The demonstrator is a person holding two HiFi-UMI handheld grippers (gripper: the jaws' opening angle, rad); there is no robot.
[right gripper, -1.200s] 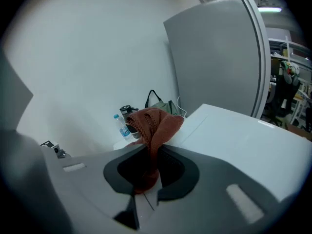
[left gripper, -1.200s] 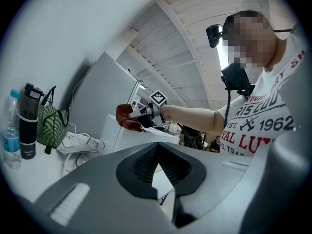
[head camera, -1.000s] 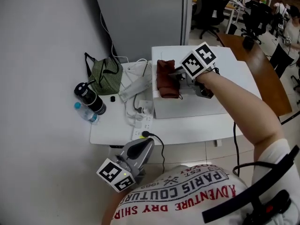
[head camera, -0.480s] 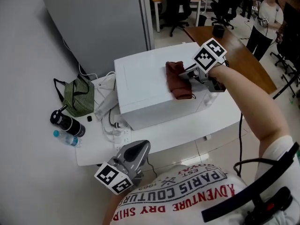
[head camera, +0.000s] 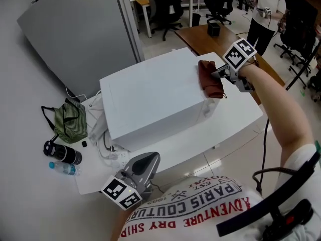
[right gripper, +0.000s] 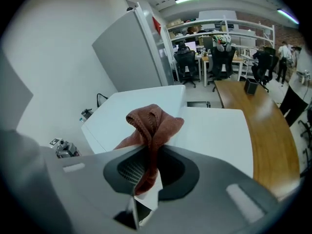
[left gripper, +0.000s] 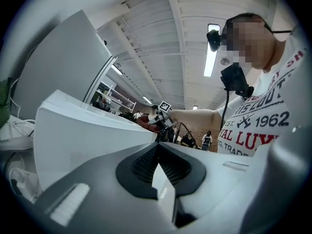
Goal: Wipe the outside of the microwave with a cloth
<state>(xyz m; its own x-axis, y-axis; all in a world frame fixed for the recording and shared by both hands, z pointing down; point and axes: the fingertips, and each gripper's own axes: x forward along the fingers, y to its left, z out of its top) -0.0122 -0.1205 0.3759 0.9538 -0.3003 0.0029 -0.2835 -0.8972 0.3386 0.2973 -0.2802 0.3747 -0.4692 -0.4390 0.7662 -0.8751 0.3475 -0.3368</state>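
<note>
The white microwave (head camera: 150,97) stands on a white table (head camera: 235,124). The red-brown cloth (head camera: 210,82) sits at the right edge of the microwave's top, towards its far corner, with its lower end hanging past that edge. The right gripper (head camera: 218,77) reaches it from the microwave's right. In the right gripper view the jaws pinch the cloth (right gripper: 151,126), which runs down between the pads and bunches up in a fold above them, with the microwave's flat top (right gripper: 126,111) beyond.

The left gripper (head camera: 153,157) hangs low in front of the microwave, off the table's near edge and close to the person's shirt. In the left gripper view its jaws (left gripper: 158,165) are pressed together with nothing between them, and the microwave's side (left gripper: 83,135) rises just past them.

To the microwave's left, on the table, lies a green striped bag (head camera: 70,124); what it holds cannot be seen. Nearer than the bag lie a black flask (head camera: 62,153), capped, and beside it a small clear bottle (head camera: 64,168) with a blue cap; its fill cannot be made out. White cables and a power strip (head camera: 113,157) lie against the microwave's left side.
</note>
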